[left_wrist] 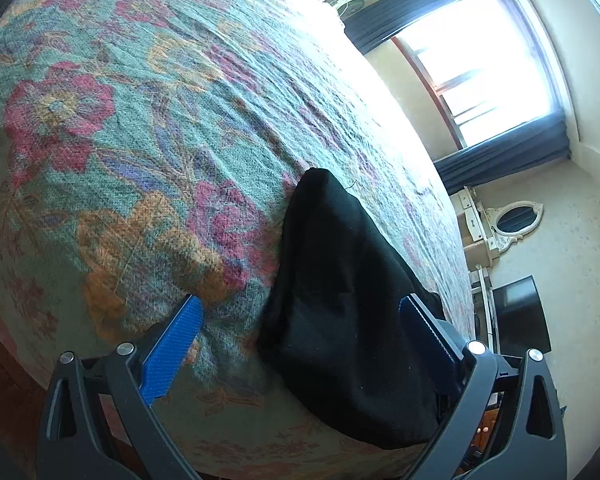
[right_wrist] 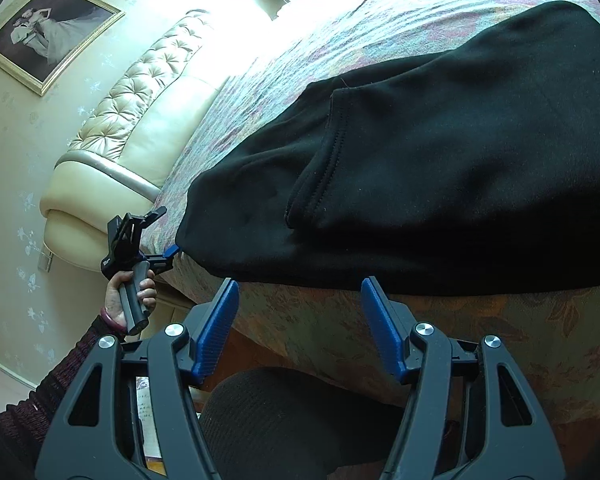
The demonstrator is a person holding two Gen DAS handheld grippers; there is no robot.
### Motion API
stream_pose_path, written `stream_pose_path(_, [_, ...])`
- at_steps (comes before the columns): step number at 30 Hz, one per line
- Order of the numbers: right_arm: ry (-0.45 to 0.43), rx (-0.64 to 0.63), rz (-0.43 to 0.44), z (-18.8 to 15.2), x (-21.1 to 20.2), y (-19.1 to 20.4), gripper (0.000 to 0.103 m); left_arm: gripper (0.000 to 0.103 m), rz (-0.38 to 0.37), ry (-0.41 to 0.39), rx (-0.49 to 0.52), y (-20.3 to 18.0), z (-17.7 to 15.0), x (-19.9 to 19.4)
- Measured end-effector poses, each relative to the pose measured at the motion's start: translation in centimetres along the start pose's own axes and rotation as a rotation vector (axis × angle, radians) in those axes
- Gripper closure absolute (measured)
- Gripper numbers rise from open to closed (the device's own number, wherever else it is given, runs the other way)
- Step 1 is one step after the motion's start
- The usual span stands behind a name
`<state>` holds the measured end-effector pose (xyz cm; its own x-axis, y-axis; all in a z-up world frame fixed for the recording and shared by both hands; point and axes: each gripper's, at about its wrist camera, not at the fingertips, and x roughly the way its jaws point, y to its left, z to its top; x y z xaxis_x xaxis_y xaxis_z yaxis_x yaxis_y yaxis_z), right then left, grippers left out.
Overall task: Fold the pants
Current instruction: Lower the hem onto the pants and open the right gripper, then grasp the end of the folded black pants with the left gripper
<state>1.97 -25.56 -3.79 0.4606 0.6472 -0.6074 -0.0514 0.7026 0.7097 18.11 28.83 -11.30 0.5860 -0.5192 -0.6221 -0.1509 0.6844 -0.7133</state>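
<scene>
Black pants (left_wrist: pixel 340 240) lie folded on the floral bed cover (left_wrist: pixel 120 140), close to the bed's near edge. My left gripper (left_wrist: pixel 300 300) is open wide, and one end of the pants lies between its blue fingers (left_wrist: pixel 176 344) without being pressed. In the right wrist view the pants (right_wrist: pixel 440 180) spread across the upper right, a stitched hem showing on top. My right gripper (right_wrist: pixel 300 286) is open, its tips just short of the pants' near edge with nothing between them. The left gripper (right_wrist: pixel 168 256) shows there at the pants' left corner, held by a hand (right_wrist: pixel 128 300).
The bed cover (right_wrist: pixel 340 20) runs to a cream tufted headboard (right_wrist: pixel 140 120) under a framed picture (right_wrist: pixel 48 36). A bright window (left_wrist: pixel 480 64), an oval mirror (left_wrist: pixel 516 220) and a dark screen (left_wrist: pixel 520 312) stand beyond the bed. A dark-clad knee (right_wrist: pixel 300 420) is below my right gripper.
</scene>
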Motion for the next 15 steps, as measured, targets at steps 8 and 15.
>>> stream_pose_path(8, [0.030, 0.023, -0.010, -0.7, 0.6, -1.2, 0.040, 0.005, -0.088, 0.086, 0.101, -2.2, 1.5, 1.9])
stream_pose_path(15, [0.029, 0.032, -0.002, -0.8, 0.2, -1.3, 0.038, 0.005, -0.045, 0.159, 0.165, -2.8, 2.0, 4.3])
